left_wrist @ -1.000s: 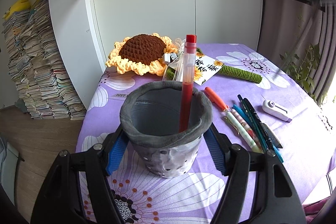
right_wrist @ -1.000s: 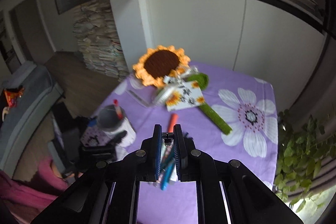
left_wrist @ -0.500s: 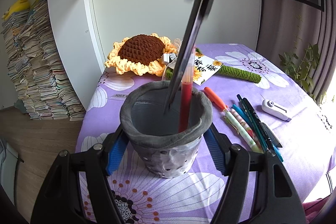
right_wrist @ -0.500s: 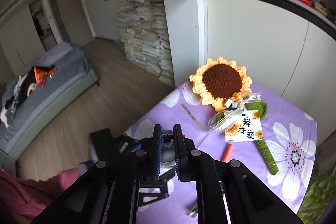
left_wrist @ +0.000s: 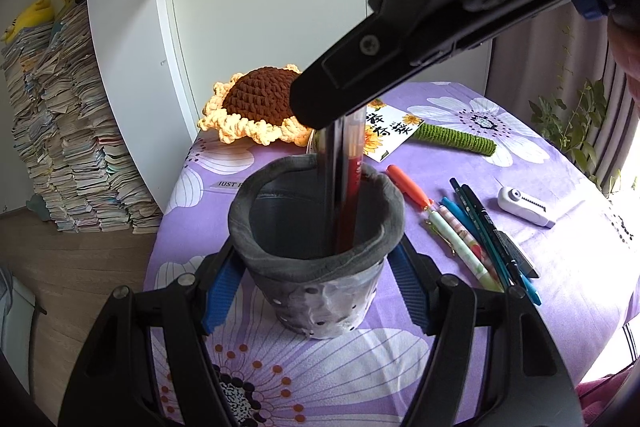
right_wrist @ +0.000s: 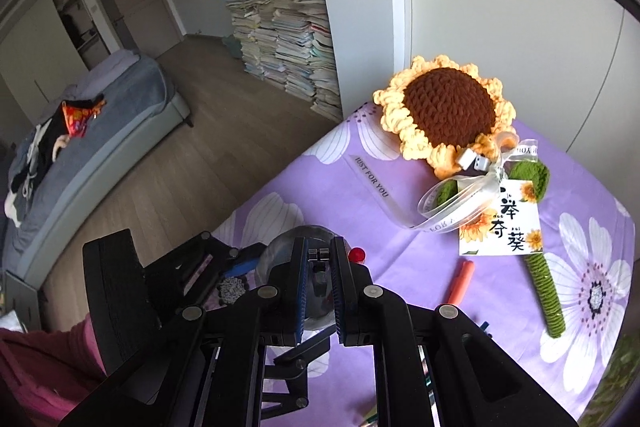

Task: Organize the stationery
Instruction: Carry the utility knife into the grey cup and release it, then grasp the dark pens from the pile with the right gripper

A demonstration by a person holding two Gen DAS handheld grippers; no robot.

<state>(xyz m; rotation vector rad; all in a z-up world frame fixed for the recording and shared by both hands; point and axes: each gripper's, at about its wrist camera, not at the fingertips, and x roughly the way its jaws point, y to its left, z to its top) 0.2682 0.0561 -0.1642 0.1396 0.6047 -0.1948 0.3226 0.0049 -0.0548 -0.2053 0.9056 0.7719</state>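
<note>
Pen cup (left_wrist: pixel 316 251), near tabletop (left_wrist: pixel 540 163), clamped by left gripper (left_wrist: pixel 316 291) to steady it, red pen (left_wrist: pixel 354 195) inside; right gripper (right_wrist: pixel 320 259) above, closed on dark pen (left_wrist: pixel 332 195) entering cup; loose pens (left_wrist: pixel 476 231) right.

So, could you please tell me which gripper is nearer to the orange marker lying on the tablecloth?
Left. The left gripper is shut on the pen holder, just beside the orange marker. The right gripper is raised above the holder, lowering a dark pen into it.
</note>
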